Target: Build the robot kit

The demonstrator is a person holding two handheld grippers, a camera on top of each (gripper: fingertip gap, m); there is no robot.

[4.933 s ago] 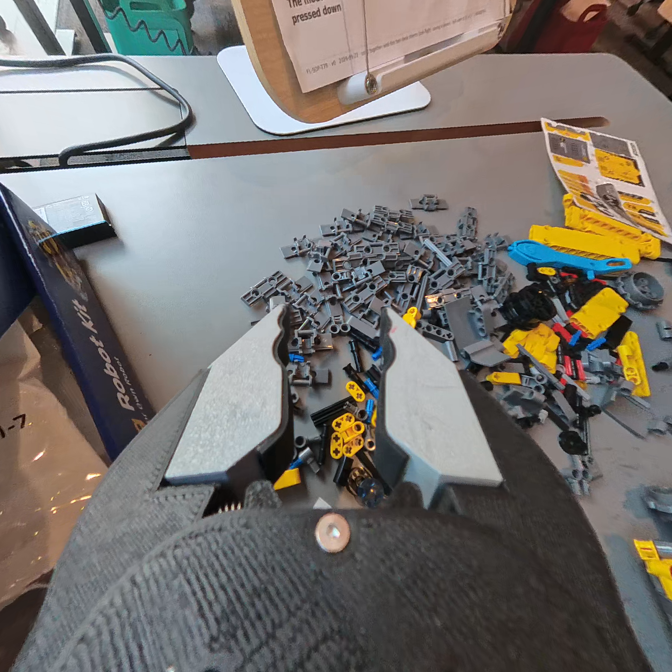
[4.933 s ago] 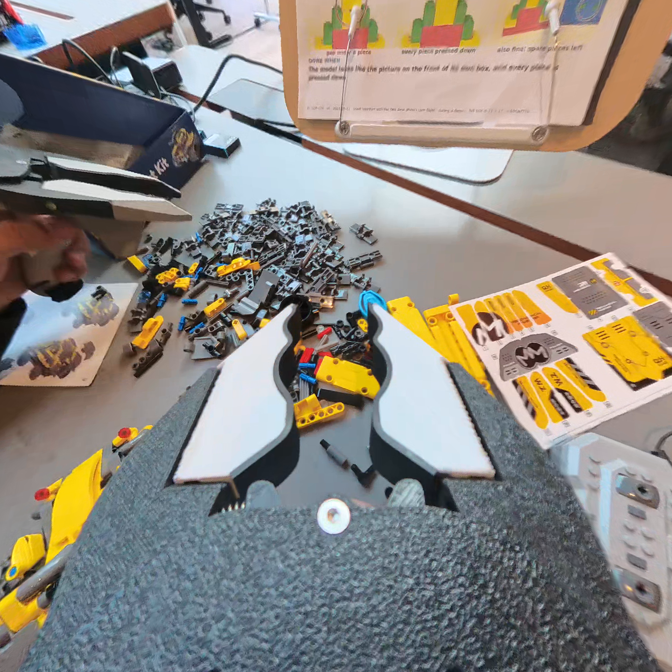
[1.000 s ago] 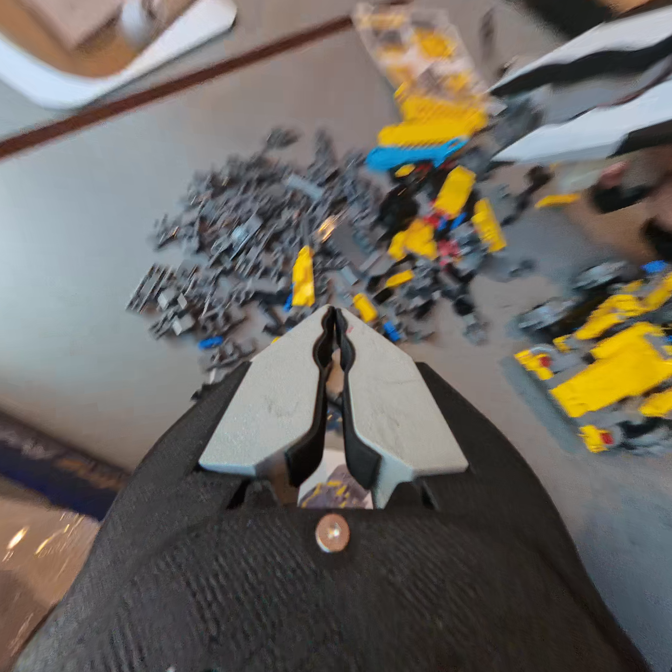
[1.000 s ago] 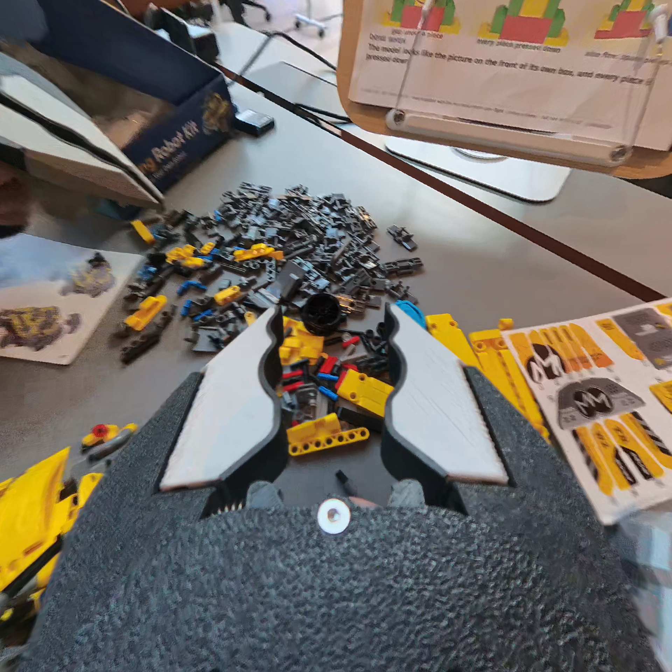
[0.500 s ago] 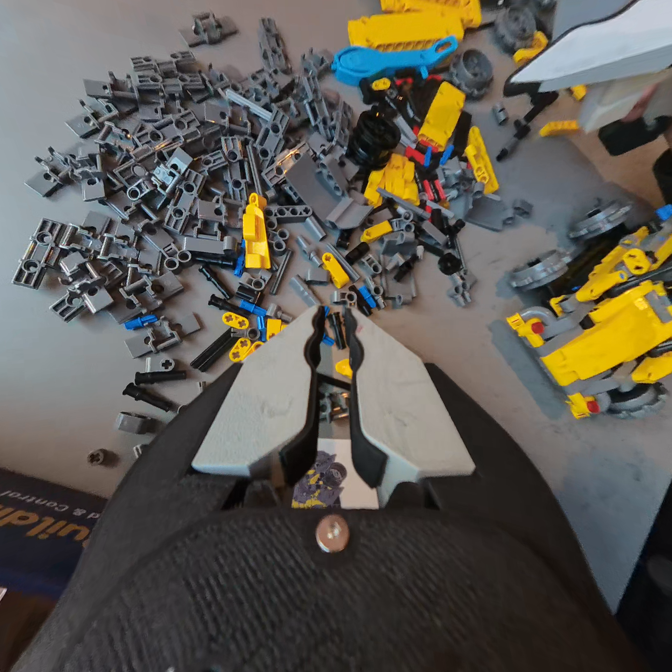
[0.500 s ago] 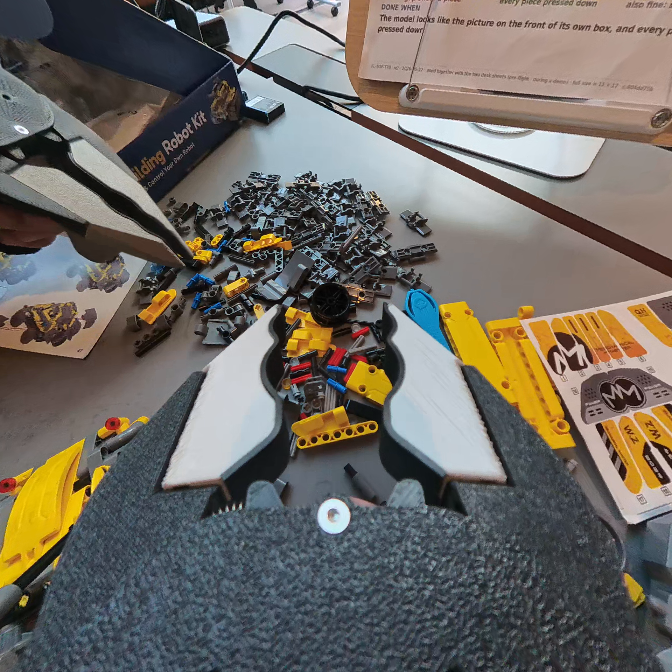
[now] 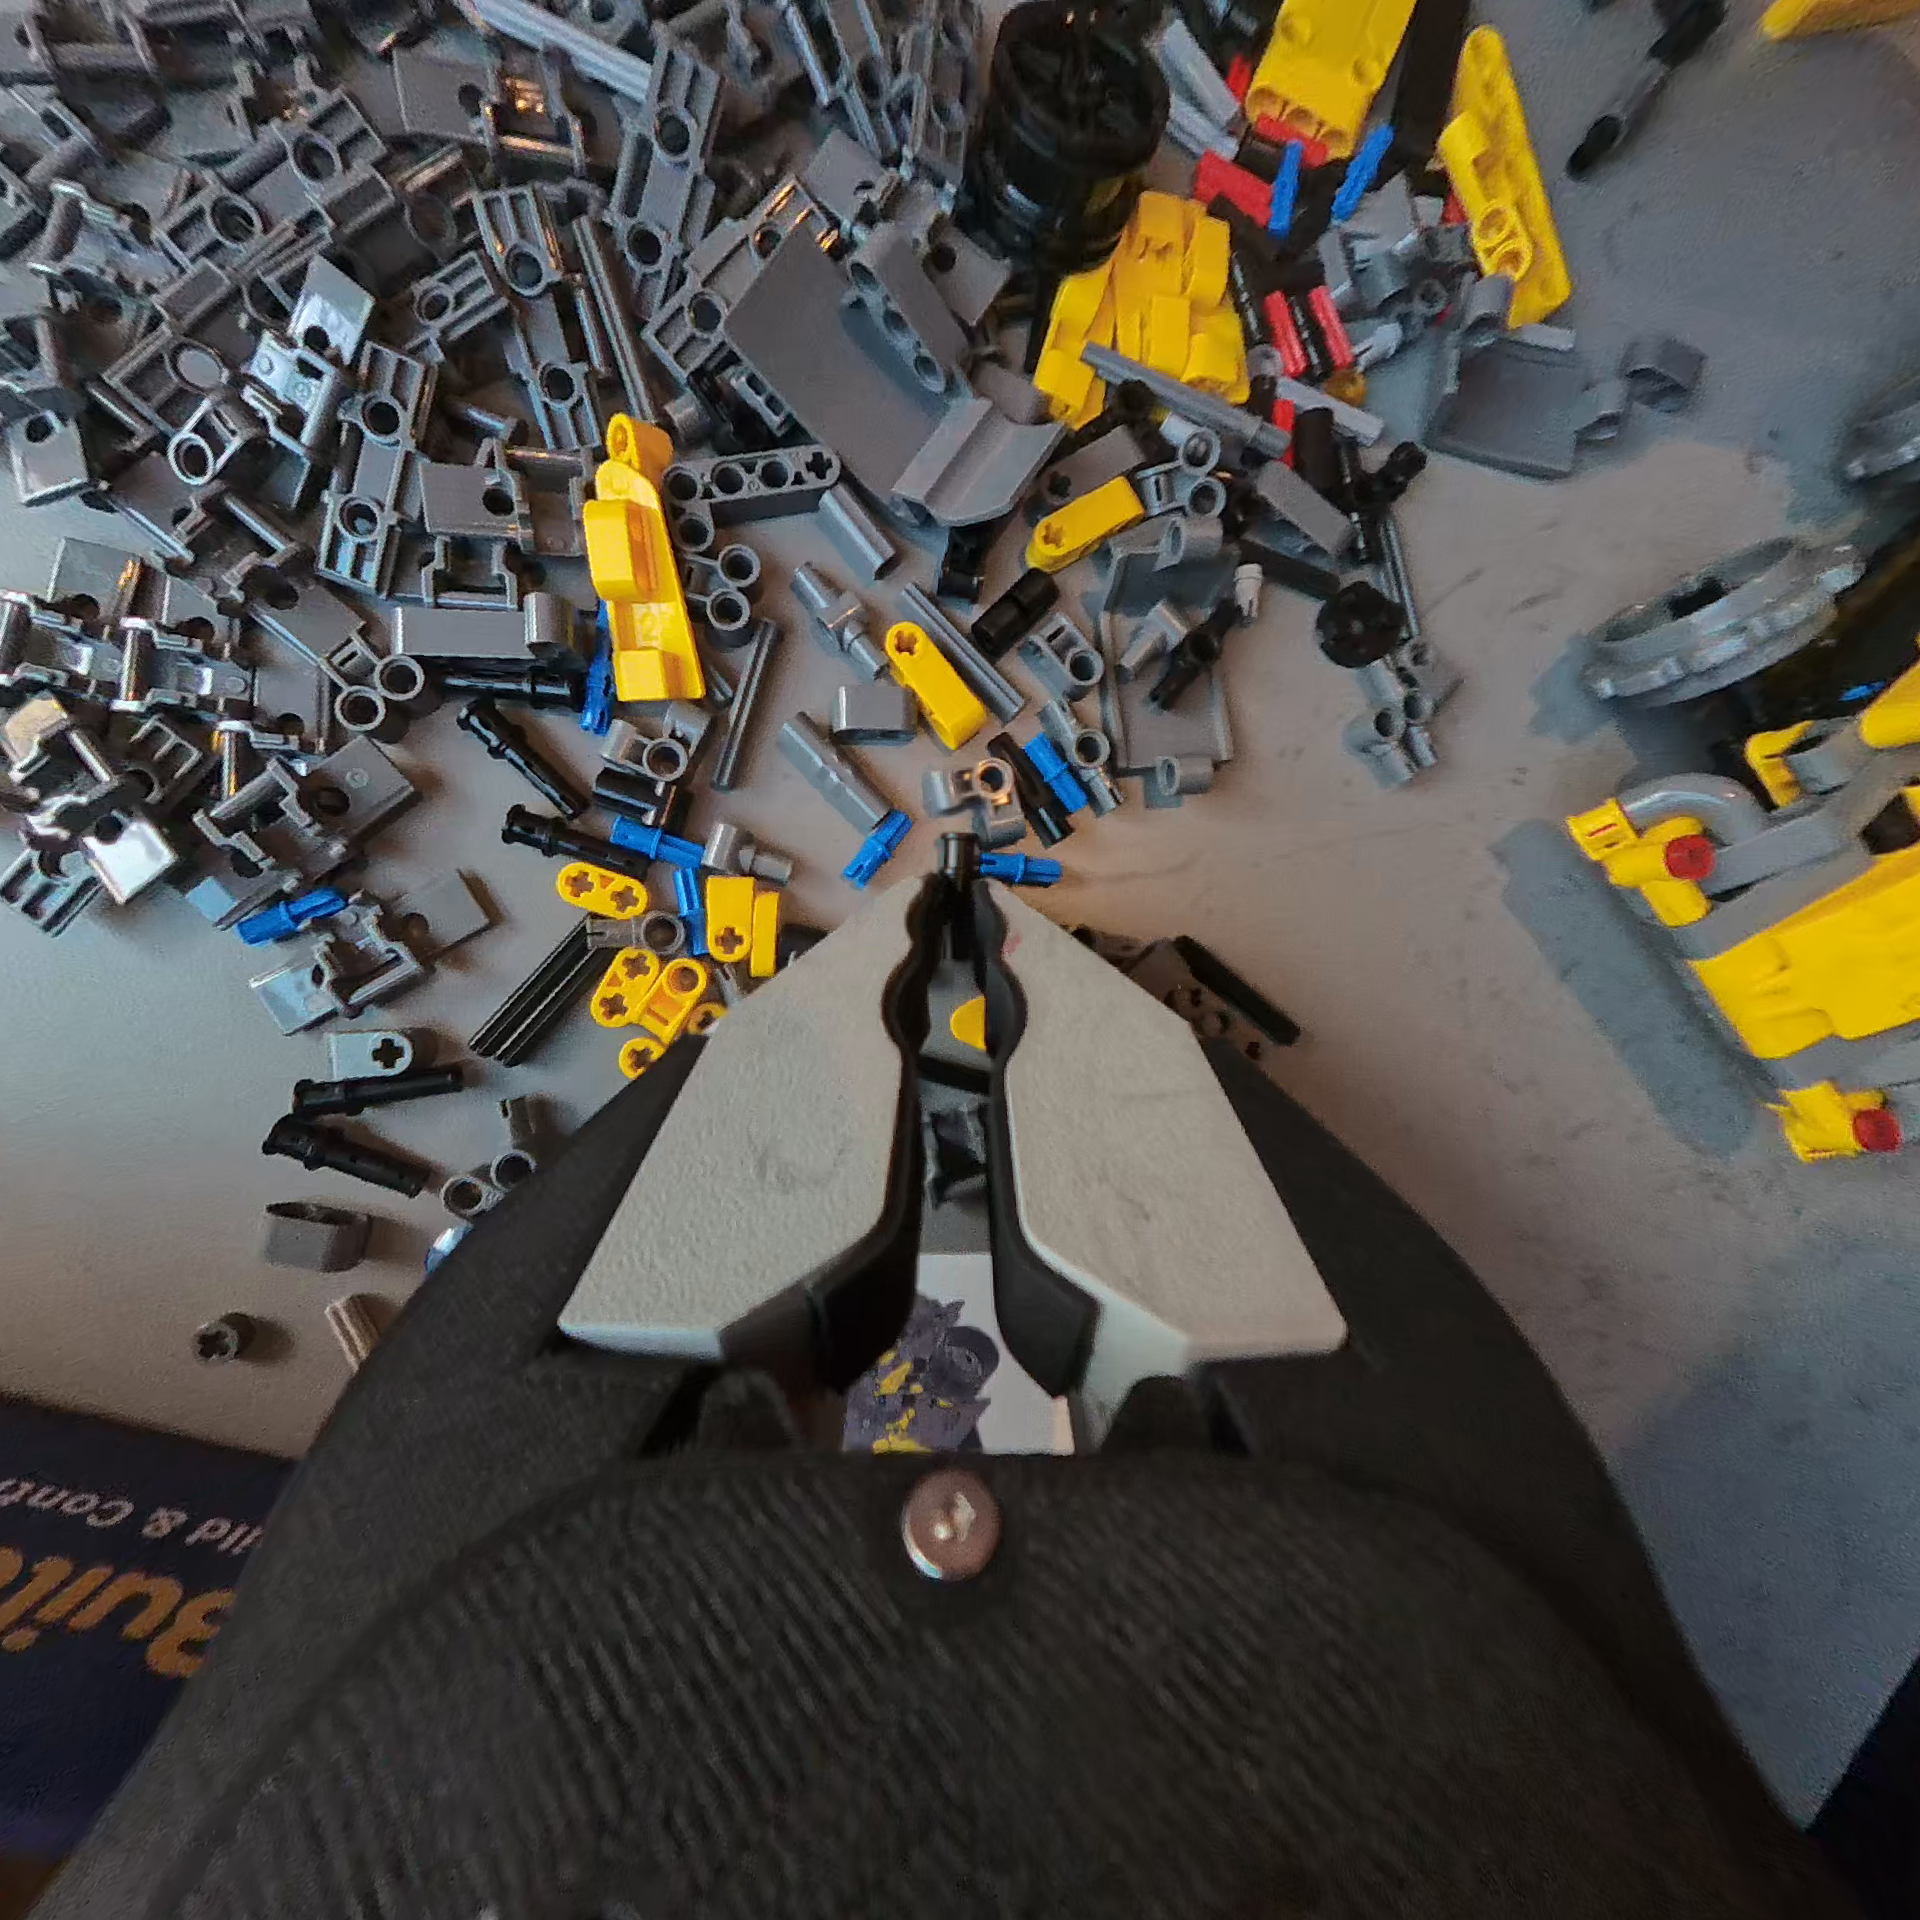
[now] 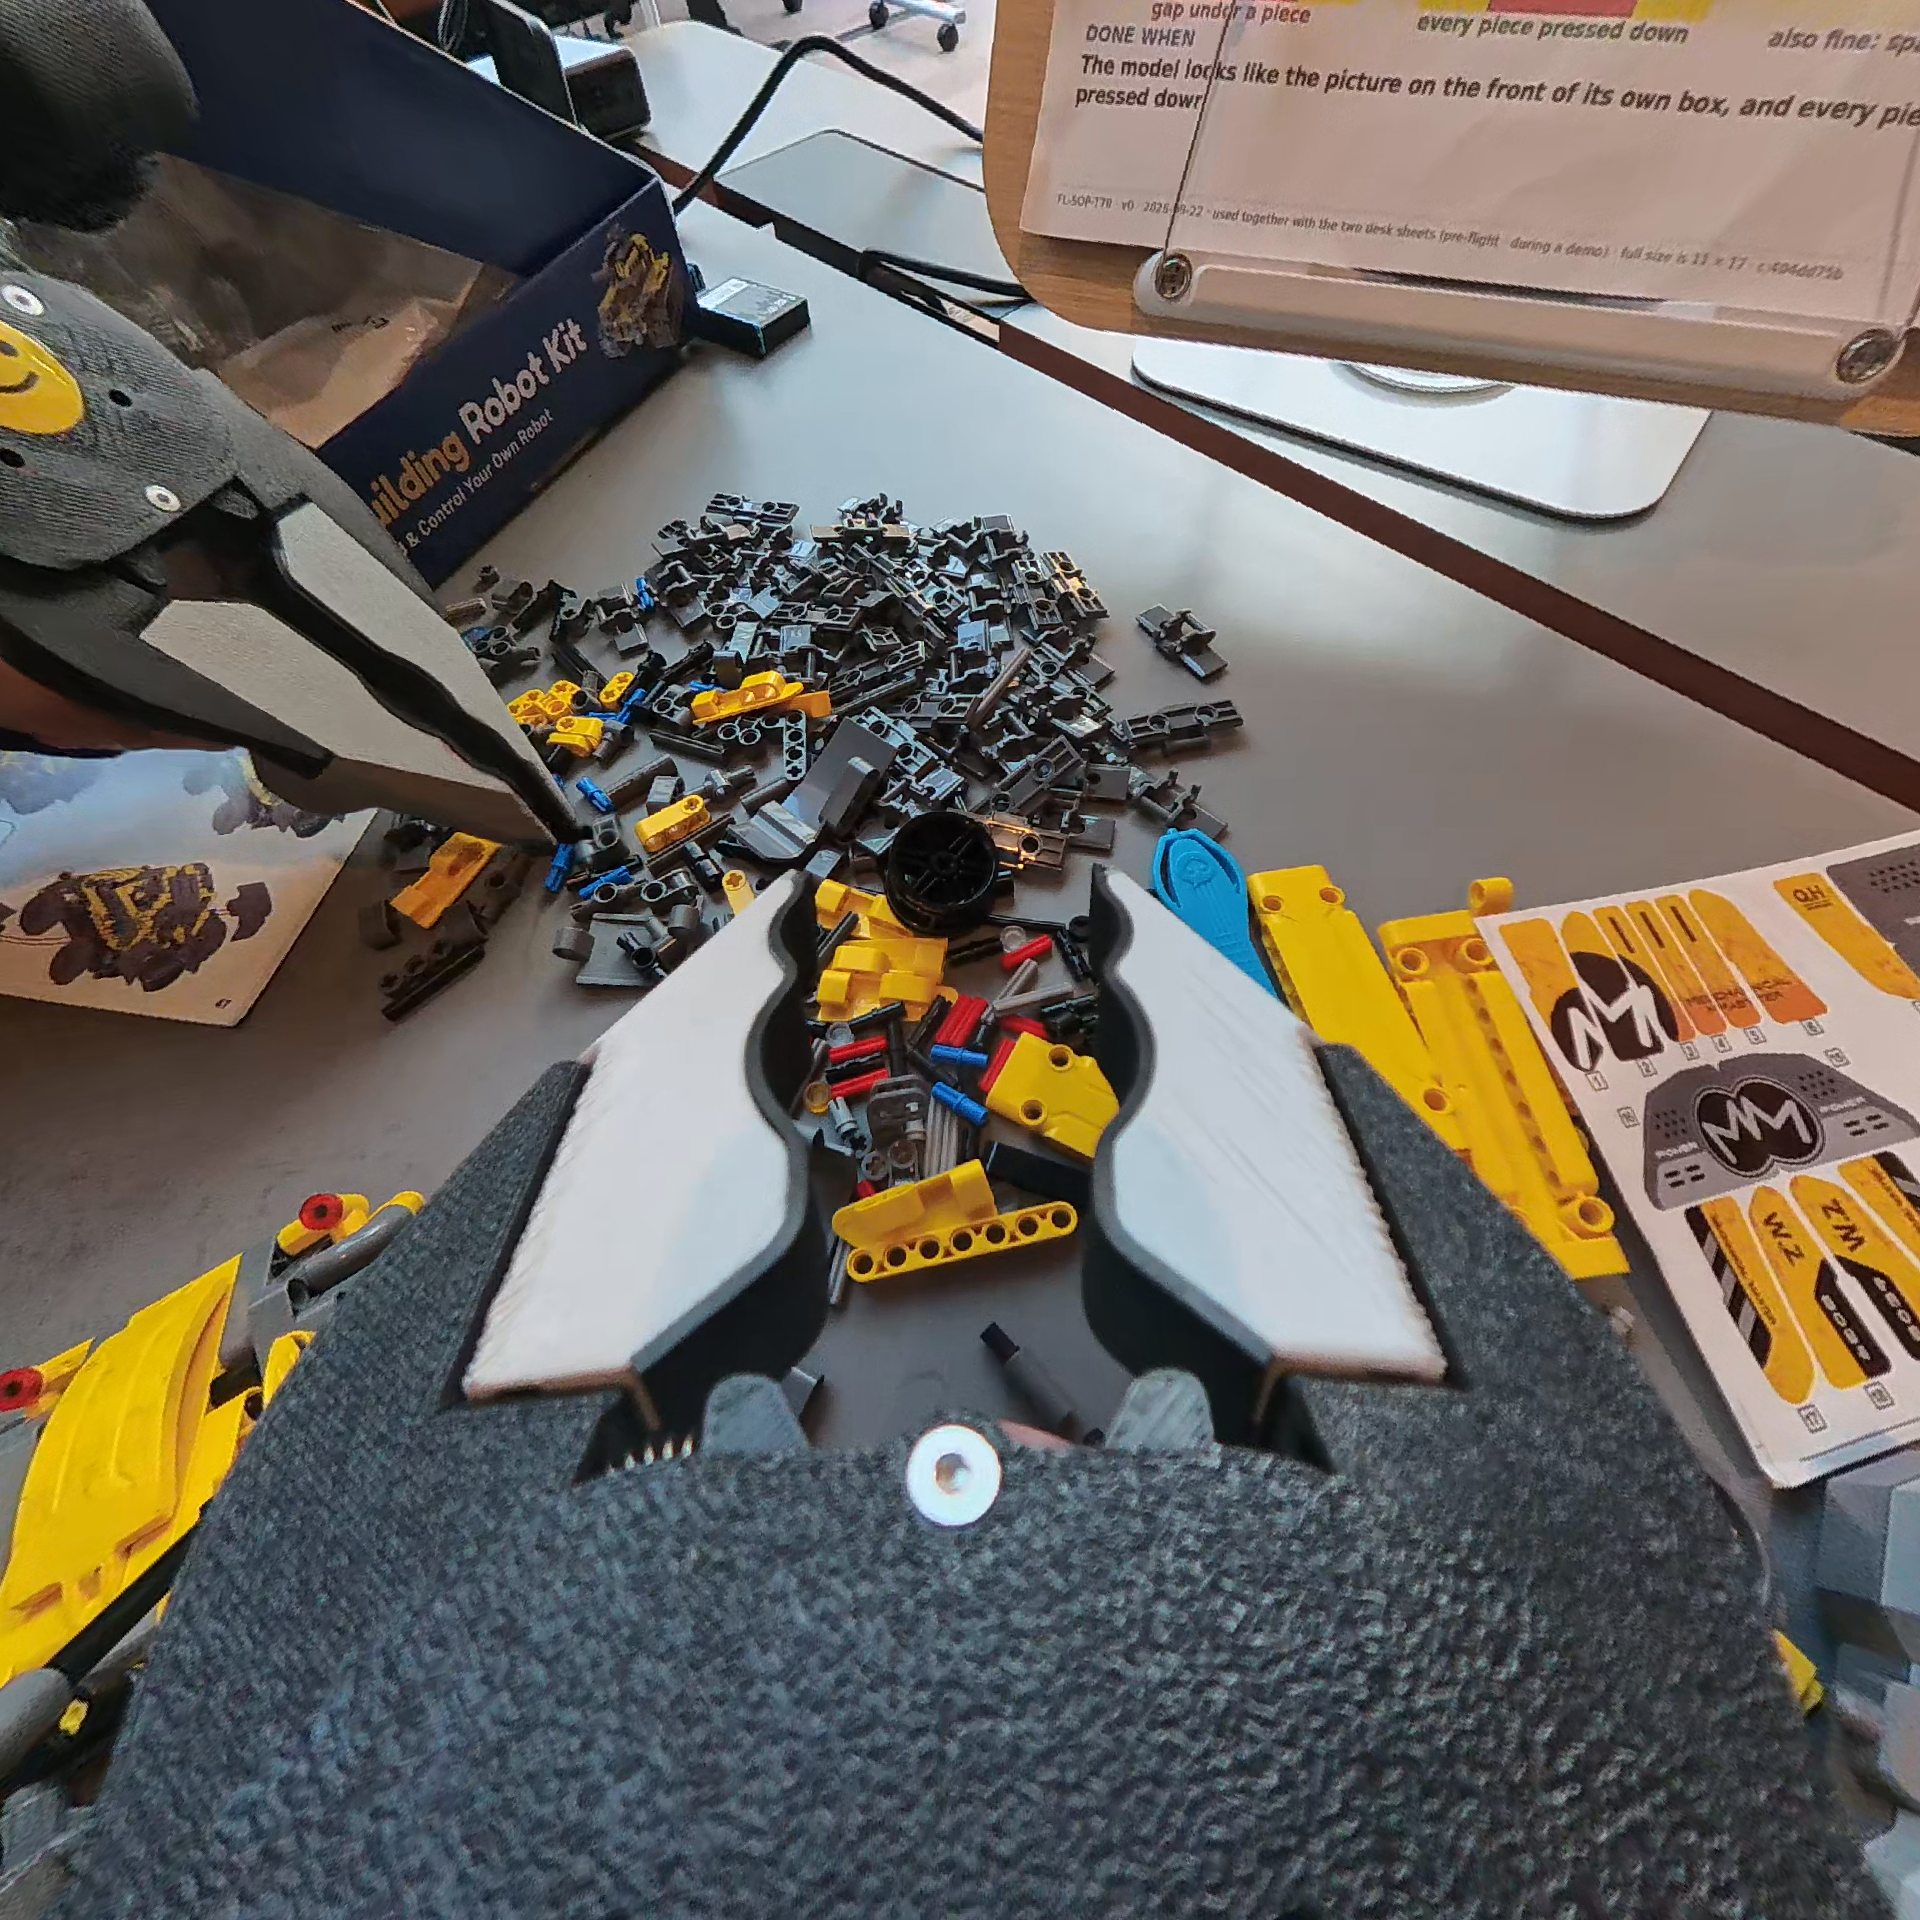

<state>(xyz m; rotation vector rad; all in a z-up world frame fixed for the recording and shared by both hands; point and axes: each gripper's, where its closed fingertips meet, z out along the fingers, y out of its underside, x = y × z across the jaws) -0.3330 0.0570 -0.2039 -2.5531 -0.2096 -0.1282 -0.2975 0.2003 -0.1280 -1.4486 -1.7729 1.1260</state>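
Note:
My left gripper (image 7: 956,888) is down at the near edge of a pile of small grey, black, blue and yellow building pieces (image 7: 416,416). Its jaws are nearly together on a small black pin (image 7: 952,857) that sticks out past the tips. The right wrist view shows it too (image 8: 561,826), with its tips in the pile (image 8: 883,644). My right gripper (image 8: 951,883) is open and empty. It hovers over yellow, red and black pieces, just short of a black wheel (image 8: 940,857).
A partly built yellow vehicle (image 7: 1818,935) stands right of the pile. A blue tool (image 8: 1195,894), long yellow beams (image 8: 1475,1060) and a sticker sheet (image 8: 1714,1091) lie to the right. A dark blue box (image 8: 468,416), a booklet (image 8: 135,914) and a board stand (image 8: 1455,156) border the table. About 15 centimetres separates my left fingertips from my right. The black wheel (image 8: 940,857) is about 7 centimetres from my right fingertips and 12 centimetres from my left. The left camera catches it too, in the left wrist view (image 7: 1055,110).
My left gripper has dropped lower into the pile's near edge and its jaws have closed on the black pin. My right gripper has stayed open and shifted only slightly.

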